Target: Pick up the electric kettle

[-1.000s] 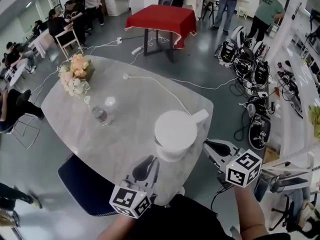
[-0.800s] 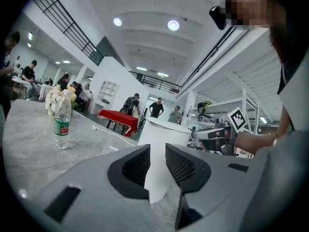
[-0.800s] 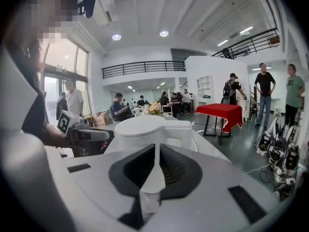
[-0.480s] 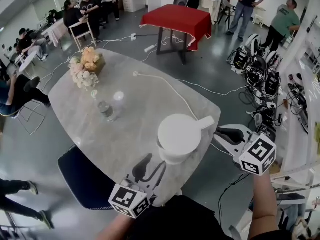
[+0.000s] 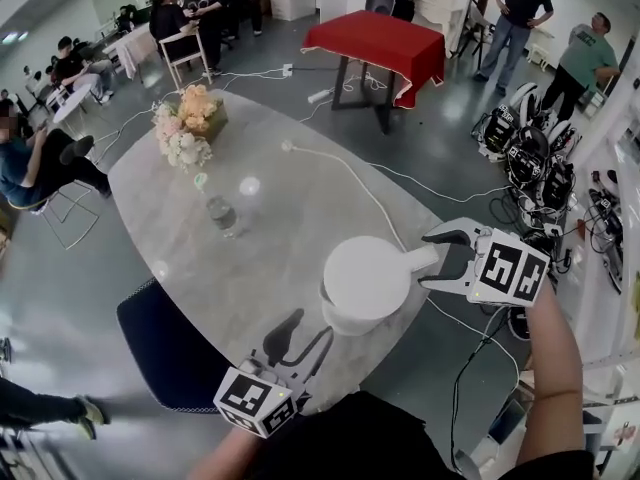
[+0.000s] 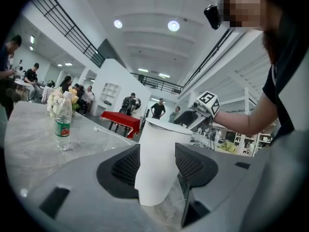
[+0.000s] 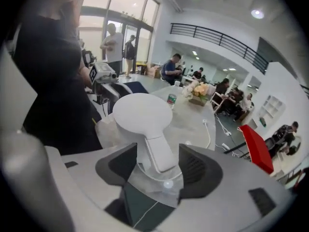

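1. One white electric kettle [image 5: 365, 283] stands upright on the grey marbled tabletop [image 5: 260, 258], near its edge at the lower right of the head view, and its one handle [image 5: 420, 259] sticks out toward the right of the frame
2. There are two grippers, each with one marker cube
3. The right gripper [image 5: 440, 258] sits at centre right of the head view, and its two fingers are opening wide. In the right gripper view the handle lies in the gap between them, with space on both sides, so neither pad grips it
4. The left gripper [image 5: 308, 330] sits at lower centre, with its tips just beside the kettle's lower side. Its fingers are opening and stand partly apart. In the left gripper view the kettle's body fills the gap between them, though the pads hold nothing
5. One clear water bottle [image 5: 222, 213] stands left of centre, well apart from the kettle
6. One bunch of pale flowers [image 5: 188, 128] sits toward the upper left of the tabletop
7. One white cable [image 5: 340, 173] runs across the tabletop from the upper middle toward the kettle
8. One dark blue chair [image 5: 165, 343] stands at the tabletop's lower left edge
9. One red-covered table [image 5: 380, 43] is on the floor at top centre, and two people stand at the upper right
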